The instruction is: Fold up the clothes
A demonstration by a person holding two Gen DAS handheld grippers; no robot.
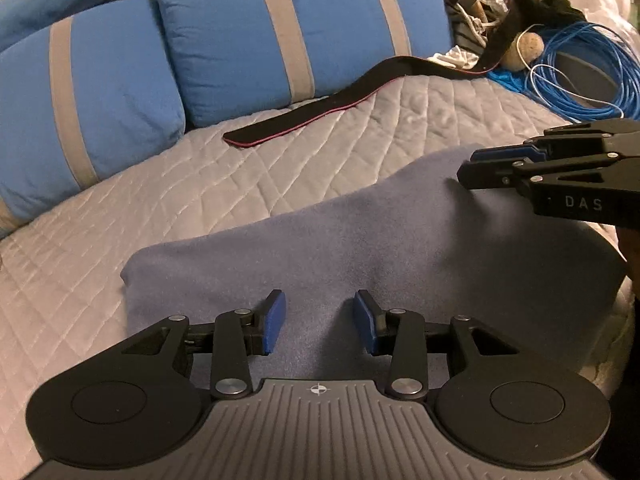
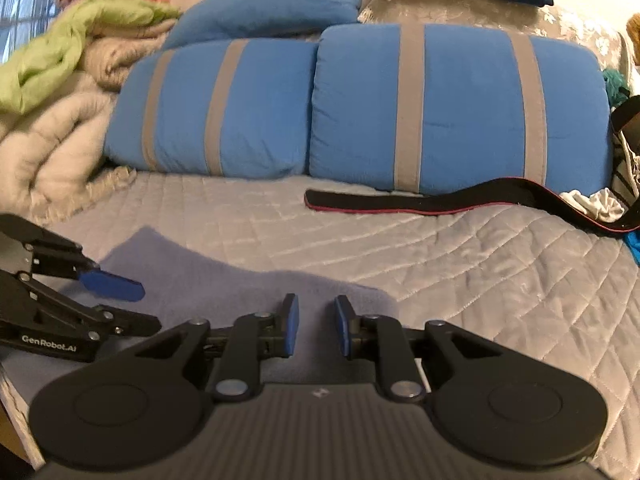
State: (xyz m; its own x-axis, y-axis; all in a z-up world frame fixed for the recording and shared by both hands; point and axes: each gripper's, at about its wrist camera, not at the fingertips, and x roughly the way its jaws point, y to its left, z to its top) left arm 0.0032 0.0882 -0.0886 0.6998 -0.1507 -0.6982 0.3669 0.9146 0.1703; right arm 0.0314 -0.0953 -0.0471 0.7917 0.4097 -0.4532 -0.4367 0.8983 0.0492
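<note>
Our left gripper [image 1: 318,322] and right gripper [image 2: 317,330] both hover with jaws apart, empty, over the blue-grey garment [image 1: 360,240] lying folded on the quilted bed [image 1: 160,200]. We should pinch matching edges evenly before folding.

Both wrist views look down close, perhaps sharing the pillows [image 1: 240,36] [image 2: 440,100]

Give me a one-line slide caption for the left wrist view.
Left tongs open above a folded blue-grey cloth on the quilted bed, right tongs alongside.
</note>
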